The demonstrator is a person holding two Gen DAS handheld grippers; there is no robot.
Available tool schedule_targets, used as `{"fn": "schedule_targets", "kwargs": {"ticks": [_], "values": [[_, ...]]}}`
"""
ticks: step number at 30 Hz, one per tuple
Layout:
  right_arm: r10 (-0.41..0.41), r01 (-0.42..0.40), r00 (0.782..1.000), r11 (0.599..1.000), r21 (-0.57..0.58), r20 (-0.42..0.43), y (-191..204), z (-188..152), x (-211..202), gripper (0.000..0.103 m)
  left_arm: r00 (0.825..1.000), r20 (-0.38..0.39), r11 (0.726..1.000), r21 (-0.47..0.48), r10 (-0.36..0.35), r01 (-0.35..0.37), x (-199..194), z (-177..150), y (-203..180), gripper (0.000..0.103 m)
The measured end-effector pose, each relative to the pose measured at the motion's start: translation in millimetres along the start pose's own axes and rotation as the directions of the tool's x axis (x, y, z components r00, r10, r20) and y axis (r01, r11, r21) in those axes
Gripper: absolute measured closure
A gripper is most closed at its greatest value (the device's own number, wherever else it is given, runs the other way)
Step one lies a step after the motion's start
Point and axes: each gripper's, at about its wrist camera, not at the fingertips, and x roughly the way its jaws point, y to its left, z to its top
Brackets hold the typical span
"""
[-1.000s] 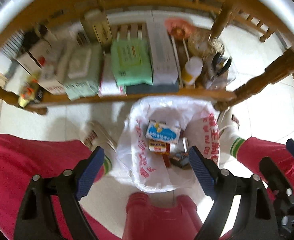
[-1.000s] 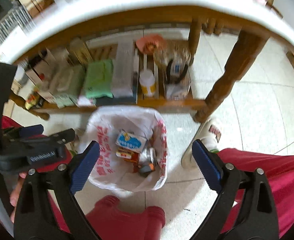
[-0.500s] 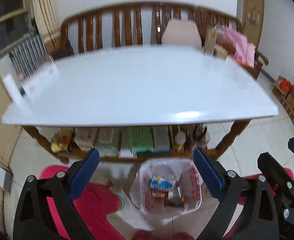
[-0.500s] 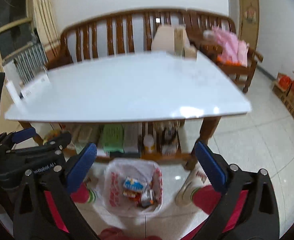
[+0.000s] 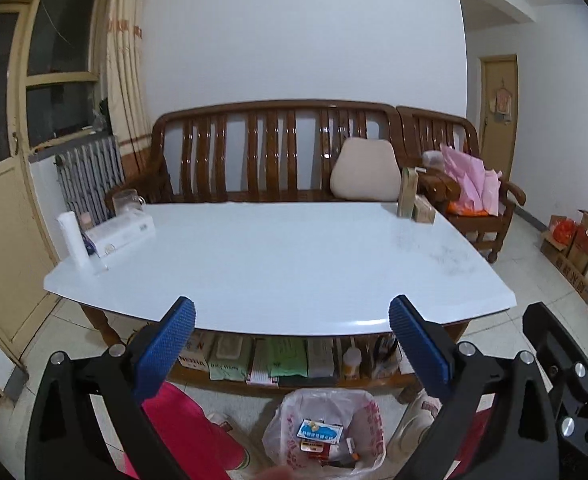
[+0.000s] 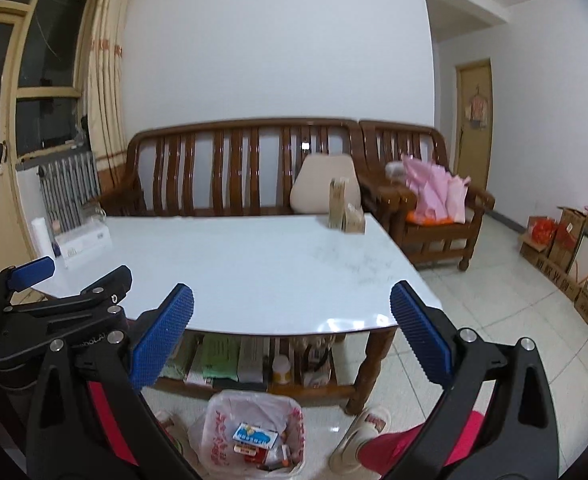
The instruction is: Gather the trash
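A bin lined with a white bag with red print point(image 5: 368, 412) point(image 6: 217, 420) stands on the floor in front of the table, between a person's feet. Inside lie a blue-and-white box point(image 5: 321, 432) point(image 6: 253, 436) and other small packets. My left gripper point(image 5: 291, 312) hangs open and empty above the white table's point(image 5: 294, 256) near edge. My right gripper point(image 6: 292, 296) is beside it, also open and empty. On the table point(image 6: 253, 264) a long white box point(image 5: 121, 232) and a white roll point(image 5: 71, 240) lie far left, and two cartons point(image 5: 414, 200) stand at the far right corner.
A lower shelf point(image 5: 294, 384) under the table holds packs and bottles. A wooden bench point(image 5: 273, 152) with a cushion stands behind. Cardboard boxes point(image 6: 566, 248) line the right wall. Red-trousered legs point(image 5: 189, 432) and a slipper point(image 6: 362, 436) flank the bin.
Both grippers rose and tilted up from looking down into the bin to facing across the tabletop. The bin has dropped to the bottom of both views. Both jaws opened a little wider.
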Motion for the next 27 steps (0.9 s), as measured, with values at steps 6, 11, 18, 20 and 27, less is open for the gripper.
{"fn": "schedule_targets", "kwargs": {"ticks": [6, 11, 18, 20, 27], "values": [[0.002, -0.002, 0.999, 1.0, 0.001, 0.049, 2, 8, -19, 0.007, 0.999, 0.05, 0.999, -0.035, -0.008, 0.01, -19, 6, 6, 0.008], [-0.006, 0.007, 0.998, 1.0, -0.013, 0.057, 9, 12, -23, 0.007, 0.998, 0.058, 0.997, -0.076, 0.004, 0.0, -25, 4, 11, 0.008], [-0.033, 0.035, 0.998, 0.999, -0.041, 0.055, 16, 12, -22, 0.007, 0.999, 0.043, 0.998, -0.05, 0.031, -0.029, -22, 3, 10, 0.008], [-0.04, 0.042, 0.998, 0.998, -0.042, 0.056, 17, 12, -22, 0.007, 0.999, 0.034, 0.999, -0.044, 0.03, -0.029, -20, 3, 9, 0.008], [-0.053, 0.056, 0.998, 0.997, -0.051, 0.046, 20, 11, -18, 0.007, 1.0, 0.002, 0.999, -0.044, 0.021, -0.021, -14, 3, 11, 0.008]]}}
